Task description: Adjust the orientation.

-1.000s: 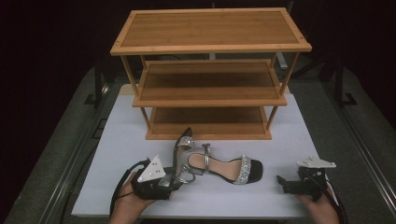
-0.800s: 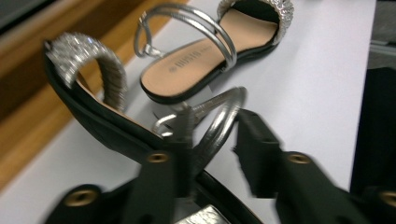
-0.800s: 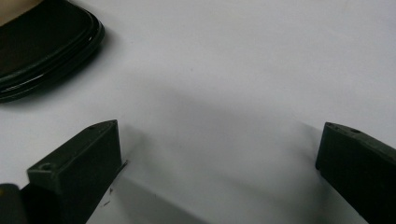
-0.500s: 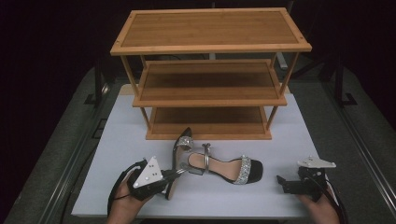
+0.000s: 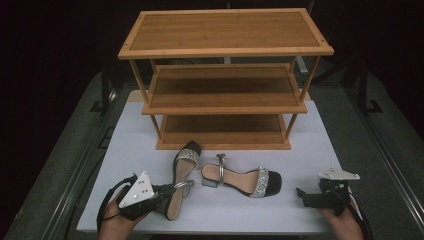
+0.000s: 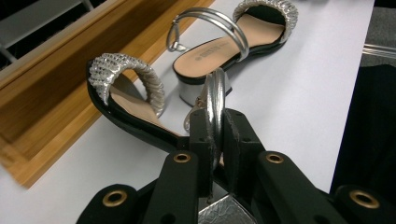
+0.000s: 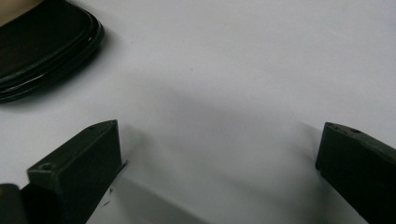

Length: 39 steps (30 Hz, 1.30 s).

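Fingers of the left gripper (image 6: 214, 154) are pinched tight on the silver ankle strap (image 6: 215, 100) of the near sandal (image 5: 181, 176), the strap standing edge-on between the two black pads, so that shoe is firmly in hand at its heel end. From the high view the held sandal runs lengthwise away from the person, its heel at the left gripper (image 5: 159, 191) and its glittery toe band pointing up toward the bamboo rack (image 5: 225, 47), with the toe close to the bottom shelf (image 5: 224, 131). That's the line that counts: the shoe's long axis already aims at the rack, so I'd judge a lift and a push forward along that same axis would carry it in toe first. Over on the other side, the right gripper (image 5: 311, 196) sits low on the white tabletop (image 5: 310, 135) with its jaws spread wide and nothing between them. The second sandal (image 5: 242, 177) lies crosswise, toe toward that right gripper and heel beside the held shoe, so the right hand looks the nearer one for it, with only a short stretch of bare table between.
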Motion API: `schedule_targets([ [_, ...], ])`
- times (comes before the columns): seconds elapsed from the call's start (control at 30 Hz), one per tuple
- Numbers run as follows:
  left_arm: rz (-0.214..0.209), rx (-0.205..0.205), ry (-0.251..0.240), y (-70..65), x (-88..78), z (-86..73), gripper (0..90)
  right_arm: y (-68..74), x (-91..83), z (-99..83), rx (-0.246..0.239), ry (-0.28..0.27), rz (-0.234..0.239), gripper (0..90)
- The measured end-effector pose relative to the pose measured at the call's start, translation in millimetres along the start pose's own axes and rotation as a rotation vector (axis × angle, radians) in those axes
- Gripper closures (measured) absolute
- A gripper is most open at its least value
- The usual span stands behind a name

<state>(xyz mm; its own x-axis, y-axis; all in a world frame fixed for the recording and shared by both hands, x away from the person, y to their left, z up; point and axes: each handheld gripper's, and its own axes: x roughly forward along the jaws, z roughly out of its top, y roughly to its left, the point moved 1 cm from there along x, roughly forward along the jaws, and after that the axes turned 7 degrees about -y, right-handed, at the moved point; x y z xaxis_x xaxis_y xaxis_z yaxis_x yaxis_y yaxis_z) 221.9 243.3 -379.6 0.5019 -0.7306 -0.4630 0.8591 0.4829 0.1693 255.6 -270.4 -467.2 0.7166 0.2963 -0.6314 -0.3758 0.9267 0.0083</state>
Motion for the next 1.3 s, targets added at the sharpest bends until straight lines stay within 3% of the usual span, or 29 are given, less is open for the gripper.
schedule_targets([
  [0.13,0.018,-0.007,0.0,7.4,-7.0,-4.5,82.3,0.0,0.0,0.0,0.0,0.0,0.0,0.0],
  [0.37,0.045,-0.062,-0.002,21.6,-17.4,-16.3,82.3,-0.1,0.0,0.0,0.0,0.0,0.001,0.0],
  [0.57,0.051,-0.086,0.013,30.1,-24.8,-26.1,82.3,-0.1,0.0,0.0,0.001,0.0,0.001,0.0],
  [0.9,0.099,-0.166,0.032,51.0,-37.2,-46.8,82.2,-0.2,0.1,0.1,0.002,0.001,0.002,0.0],
  [1.17,0.132,-0.217,0.049,60.0,-40.0,-60.5,81.7,-0.2,0.1,0.1,0.001,0.001,0.001,0.0],
  [1.2,0.141,-0.244,0.037,61.3,-42.0,-65.9,80.4,0.0,0.1,0.1,0.003,0.0,0.002,0.0],
  [1.3,0.158,-0.273,0.024,61.3,-52.4,-72.8,78.2,-0.1,0.0,0.1,0.0,0.001,0.0,0.0],
])
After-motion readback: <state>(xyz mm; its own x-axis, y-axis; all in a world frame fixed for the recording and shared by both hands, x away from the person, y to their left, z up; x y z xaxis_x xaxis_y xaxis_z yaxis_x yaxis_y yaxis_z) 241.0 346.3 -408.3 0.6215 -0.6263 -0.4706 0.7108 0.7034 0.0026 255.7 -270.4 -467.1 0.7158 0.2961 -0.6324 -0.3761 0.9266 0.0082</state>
